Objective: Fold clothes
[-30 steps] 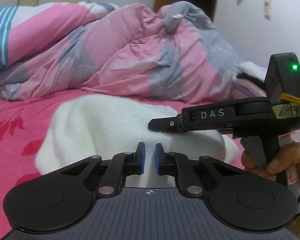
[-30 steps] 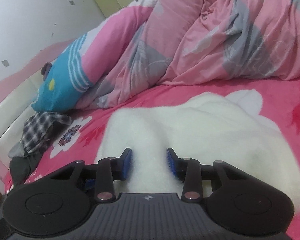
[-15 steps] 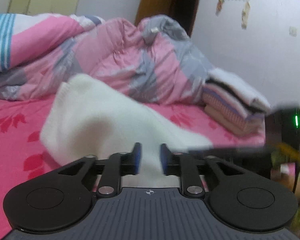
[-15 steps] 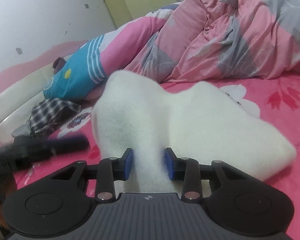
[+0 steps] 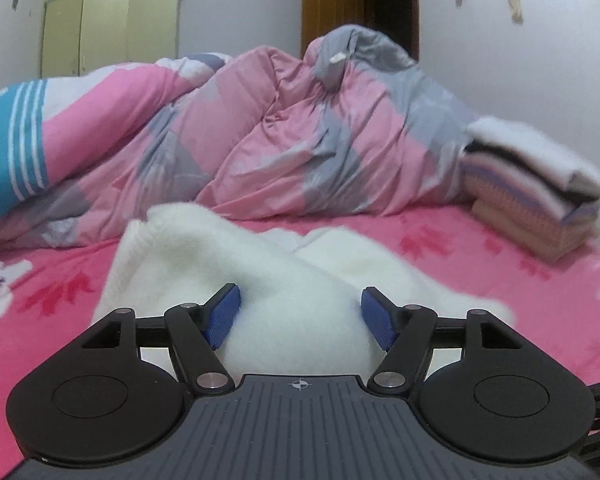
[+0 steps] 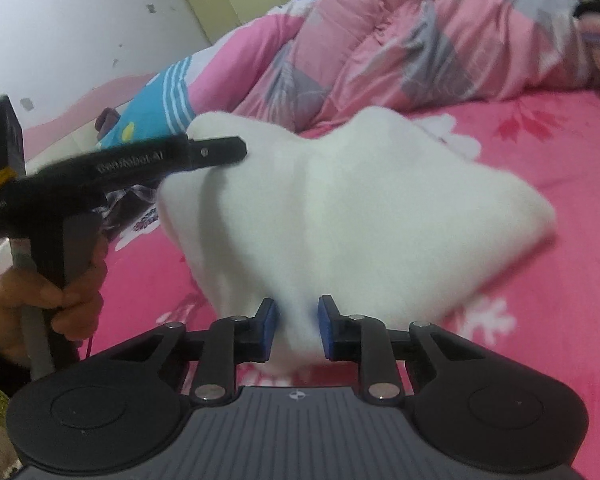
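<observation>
Right tongs (image 6: 298, 330) pinch white garment (image 6: 340, 220); left tongs (image 5: 300, 314) apparently spread.

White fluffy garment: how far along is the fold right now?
Done: a stack of folded clothes sits at the bed's edge. In hand: the white fluffy garment is lifted off the pink sheet; the right hand-held gripper pinches its near edge, while the left hand-held gripper stands open around it. Left: lay it over, flatten, then stack it.

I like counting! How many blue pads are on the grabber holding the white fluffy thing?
2: one blue pad left of the pinched white garment, one right of it. The other grabber's pads aren't visible in this view.
</observation>
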Available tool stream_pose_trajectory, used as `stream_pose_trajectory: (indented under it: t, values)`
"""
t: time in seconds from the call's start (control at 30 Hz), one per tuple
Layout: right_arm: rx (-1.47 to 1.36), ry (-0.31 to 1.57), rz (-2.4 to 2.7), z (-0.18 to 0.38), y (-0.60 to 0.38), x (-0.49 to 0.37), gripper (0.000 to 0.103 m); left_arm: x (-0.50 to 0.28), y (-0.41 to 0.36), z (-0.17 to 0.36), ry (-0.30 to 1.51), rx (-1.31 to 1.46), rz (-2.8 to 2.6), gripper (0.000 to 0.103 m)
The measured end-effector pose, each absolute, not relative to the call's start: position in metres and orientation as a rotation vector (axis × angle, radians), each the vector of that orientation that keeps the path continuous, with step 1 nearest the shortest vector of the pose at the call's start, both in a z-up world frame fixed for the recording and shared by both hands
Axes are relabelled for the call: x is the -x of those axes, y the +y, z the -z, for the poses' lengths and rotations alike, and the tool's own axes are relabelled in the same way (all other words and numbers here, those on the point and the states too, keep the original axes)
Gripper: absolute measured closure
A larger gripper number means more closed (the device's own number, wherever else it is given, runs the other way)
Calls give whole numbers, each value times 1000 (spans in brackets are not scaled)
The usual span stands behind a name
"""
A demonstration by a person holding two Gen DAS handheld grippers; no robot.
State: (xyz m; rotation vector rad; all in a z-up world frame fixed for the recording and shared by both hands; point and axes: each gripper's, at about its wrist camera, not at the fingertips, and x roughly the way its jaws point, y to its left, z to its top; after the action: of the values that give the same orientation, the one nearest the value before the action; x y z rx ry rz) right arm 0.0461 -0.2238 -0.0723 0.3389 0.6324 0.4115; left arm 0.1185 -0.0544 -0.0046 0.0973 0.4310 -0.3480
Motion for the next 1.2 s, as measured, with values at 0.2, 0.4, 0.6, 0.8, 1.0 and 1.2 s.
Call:
stream_pose_trajectory:
  t: [0.2, 0.4, 0.6, 0.8, 1.0, 1.2]
  values:
    - [-416, 599, -412, 66, -245, -38, 78, -113, -48, 6, 449, -93, 350, 37]
    - [-450, 478, -388, 30, -269, -55, 77, -98, -50, 9, 442, -99, 356, 37]
    - [-455, 414, -397, 6, -263, -113, 70, -84, -46, 10, 446, -87, 365, 37]
    - [-469, 580, -364, 50, -237, -162, 50, -79, -41, 12, 460, -73, 372, 37]
    - [-422, 578, -369, 60, -229, -144, 50, -71, -37, 16, 468, -66, 374, 37]
    - [-435, 593, -398, 59, -236, -125, 50, -61, -33, 19, 469, -60, 378, 37]
